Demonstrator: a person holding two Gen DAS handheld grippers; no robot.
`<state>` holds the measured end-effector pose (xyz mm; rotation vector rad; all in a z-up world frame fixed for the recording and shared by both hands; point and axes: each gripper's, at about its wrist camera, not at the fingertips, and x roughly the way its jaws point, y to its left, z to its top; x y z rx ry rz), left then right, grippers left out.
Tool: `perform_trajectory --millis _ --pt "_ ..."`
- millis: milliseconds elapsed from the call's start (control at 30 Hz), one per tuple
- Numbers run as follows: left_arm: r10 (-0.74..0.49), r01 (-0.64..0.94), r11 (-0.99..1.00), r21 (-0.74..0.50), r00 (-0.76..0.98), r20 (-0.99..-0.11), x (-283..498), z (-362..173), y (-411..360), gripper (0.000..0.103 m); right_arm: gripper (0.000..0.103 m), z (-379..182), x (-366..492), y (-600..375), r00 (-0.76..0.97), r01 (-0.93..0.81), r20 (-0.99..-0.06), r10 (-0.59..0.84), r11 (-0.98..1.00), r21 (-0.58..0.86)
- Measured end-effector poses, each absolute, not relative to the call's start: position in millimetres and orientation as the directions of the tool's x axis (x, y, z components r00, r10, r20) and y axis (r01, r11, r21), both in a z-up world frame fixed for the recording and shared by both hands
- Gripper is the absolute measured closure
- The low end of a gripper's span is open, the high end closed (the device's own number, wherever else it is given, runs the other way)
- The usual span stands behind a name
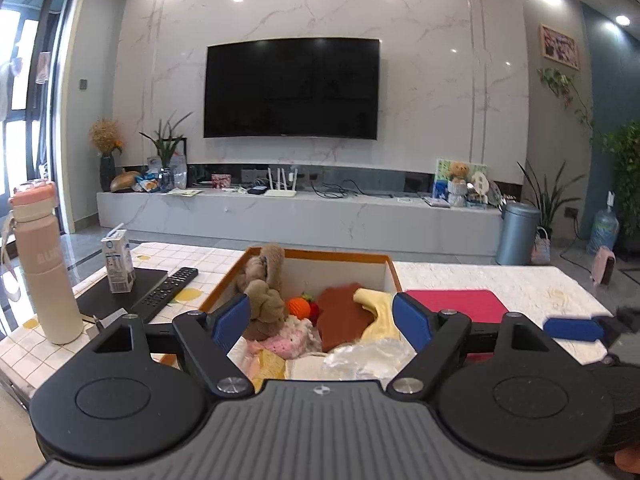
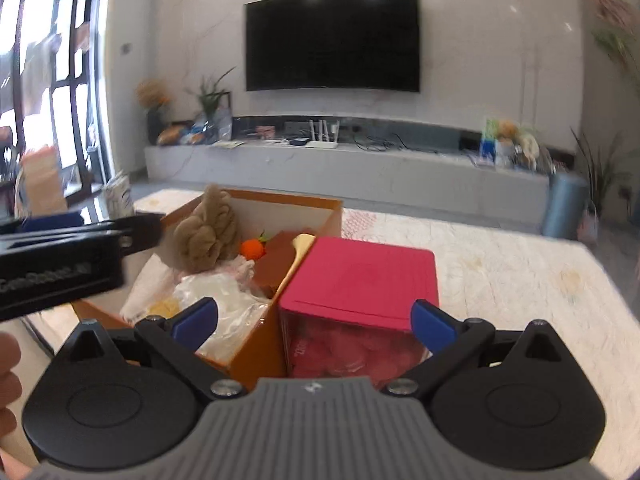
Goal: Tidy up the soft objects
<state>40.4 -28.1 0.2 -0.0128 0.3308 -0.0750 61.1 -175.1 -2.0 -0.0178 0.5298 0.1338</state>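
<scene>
- left gripper (image 1: 322, 318) hovers over the near end of the orange-rimmed open cardboard box (image 1: 320, 257), jaws wide apart, nothing between the blue pads (image 1: 230, 316)
- right gripper (image 2: 314, 322) jaws also spread apart, empty, straddling the near edge of the pink-red lidded box (image 2: 360, 276), which sits against the orange box's right side
- soft things all sit inside the orange box: tan knotted plush toy (image 1: 264, 292) leaning in the back left corner, orange knitted ball (image 1: 299, 307), brown felt piece (image 1: 340, 314), pale yellow cloth (image 1: 378, 312), pink crochet piece (image 1: 298, 338), crumpled clear plastic bag (image 1: 360, 360)
- lower parts of these are cut off by the left gripper body; how deep the pile goes cannot be told
- contents behind the pink-red box's clear front are blurry, hard to make out
- right wrist view is motion-blurred; fingers of a hand (image 2: 8, 380) clipped at the left edge
- pink water bottle (image 1: 42, 264), small milk carton (image 1: 118, 262), black remote (image 1: 166, 294) on the checked tablecloth (image 1: 168, 254), left of the box
</scene>
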Motion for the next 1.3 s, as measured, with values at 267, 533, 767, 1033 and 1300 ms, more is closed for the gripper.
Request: perform_trajectory --millis 267,533,767,1033,1300 --pt "-0.070 0.065 0.998 -0.026 0.941 -0.332 39 1 -27 0.009 0.003 6 59 -176 0.862 -0.112 -0.494 0.110 0.993 0.026" --pt "-0.045 0.045 0.999 -0.010 0.942 -0.333 38 2 -32 0.009 0.003 6 57 -176 0.863 -0.116 -0.495 0.102 0.993 0.002" --pt "-0.034 0.038 0.999 0.005 0.937 -0.347 40 0 -33 0.009 0.003 5 56 -173 0.858 -0.147 -0.499 0.126 0.989 -0.005" --pt "-0.043 0.042 0.999 -0.011 0.930 -0.366 43 -2 -31 0.009 0.003 3 56 -171 0.857 -0.141 -0.502 0.117 0.990 -0.009" --pt "-0.035 0.037 0.999 -0.003 0.921 -0.387 46 -4 -30 0.009 0.003 4 55 -167 0.855 -0.145 -0.505 0.117 0.989 -0.016"
